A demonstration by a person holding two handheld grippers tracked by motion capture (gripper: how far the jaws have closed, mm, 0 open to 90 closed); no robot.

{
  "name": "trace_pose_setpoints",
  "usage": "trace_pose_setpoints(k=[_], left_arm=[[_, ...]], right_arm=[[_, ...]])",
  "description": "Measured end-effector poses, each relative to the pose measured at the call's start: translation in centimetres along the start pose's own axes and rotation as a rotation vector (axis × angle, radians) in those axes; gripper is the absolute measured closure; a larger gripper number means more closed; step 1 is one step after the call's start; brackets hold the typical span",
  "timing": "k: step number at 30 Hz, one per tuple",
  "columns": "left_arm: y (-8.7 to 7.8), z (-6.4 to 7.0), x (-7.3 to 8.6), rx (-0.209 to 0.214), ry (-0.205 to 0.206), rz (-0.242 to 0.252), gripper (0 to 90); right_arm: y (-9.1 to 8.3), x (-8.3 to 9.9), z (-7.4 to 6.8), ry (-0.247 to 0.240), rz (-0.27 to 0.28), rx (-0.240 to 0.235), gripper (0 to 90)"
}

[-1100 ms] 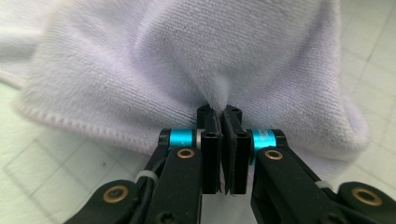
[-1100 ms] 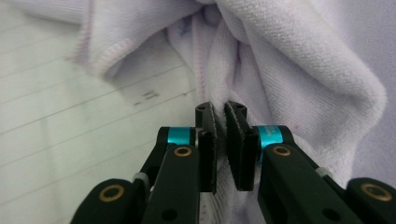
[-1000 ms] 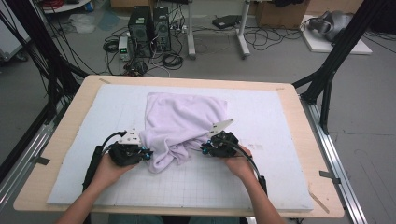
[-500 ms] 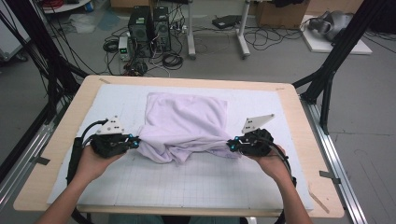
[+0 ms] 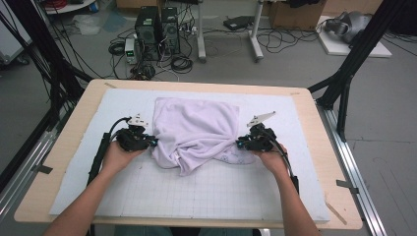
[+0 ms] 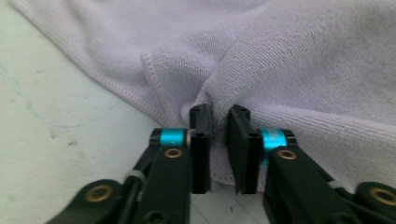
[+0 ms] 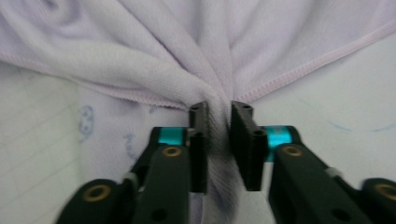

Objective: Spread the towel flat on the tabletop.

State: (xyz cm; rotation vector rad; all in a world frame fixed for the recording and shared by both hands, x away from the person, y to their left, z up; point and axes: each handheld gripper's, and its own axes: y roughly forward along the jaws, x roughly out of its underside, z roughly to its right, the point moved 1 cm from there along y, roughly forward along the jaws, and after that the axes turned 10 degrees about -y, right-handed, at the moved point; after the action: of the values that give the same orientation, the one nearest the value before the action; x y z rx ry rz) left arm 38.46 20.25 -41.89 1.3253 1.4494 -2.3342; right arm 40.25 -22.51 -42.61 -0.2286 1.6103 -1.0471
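Lilac towel [image 5: 195,132] bunched mid-frame on the white gridded mat [image 5: 221,191], far half flat, near edge rumpled and sagging toward the bottom. Left gripper [image 5: 147,142] pinched down on a fold at the left side, right gripper [image 5: 241,143] clamped on a gathered wad at the right, jaws nearly closed on cloth in both gripper views. Best bet: pull apart evenly, low over the mat, no yanking. Plenty of bare mat left, right and below; table edge [image 5: 314,118] well off.
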Motion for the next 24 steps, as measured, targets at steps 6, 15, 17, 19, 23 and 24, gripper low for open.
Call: trace_pose_setpoints(k=[6, 15, 17, 19, 23, 24], left_arm=[[-3.8, 1.5, 0.1, 0.025, 0.031, 0.062, 60.8], [-2.9, 6.0, 2.3, 0.103, 0.125, 0.015, 51.4], [-1.9, 6.7, 2.7, 0.104, 0.144, -0.007, 49.3], [-1.0, 7.0, 2.9, 0.11, 0.14, -0.022, 48.4], [0.6, 7.1, 3.1, 0.088, 0.141, -0.04, 55.0], [0.8, 7.1, 3.1, 0.075, 0.141, -0.04, 59.0]], right_arm=[[-3.5, -1.7, -3.0, -0.078, 0.113, 0.02, 64.1], [-0.3, -4.5, -9.6, -0.182, 0.135, -0.112, 54.6], [1.0, -5.2, -10.5, -0.186, 0.119, -0.155, 51.8], [2.1, -5.8, -11.3, -0.205, 0.107, -0.179, 51.1], [4.4, -6.6, -12.3, -0.214, 0.098, -0.216, 50.0], [5.0, -6.8, -12.5, -0.215, 0.093, -0.223, 50.0]])
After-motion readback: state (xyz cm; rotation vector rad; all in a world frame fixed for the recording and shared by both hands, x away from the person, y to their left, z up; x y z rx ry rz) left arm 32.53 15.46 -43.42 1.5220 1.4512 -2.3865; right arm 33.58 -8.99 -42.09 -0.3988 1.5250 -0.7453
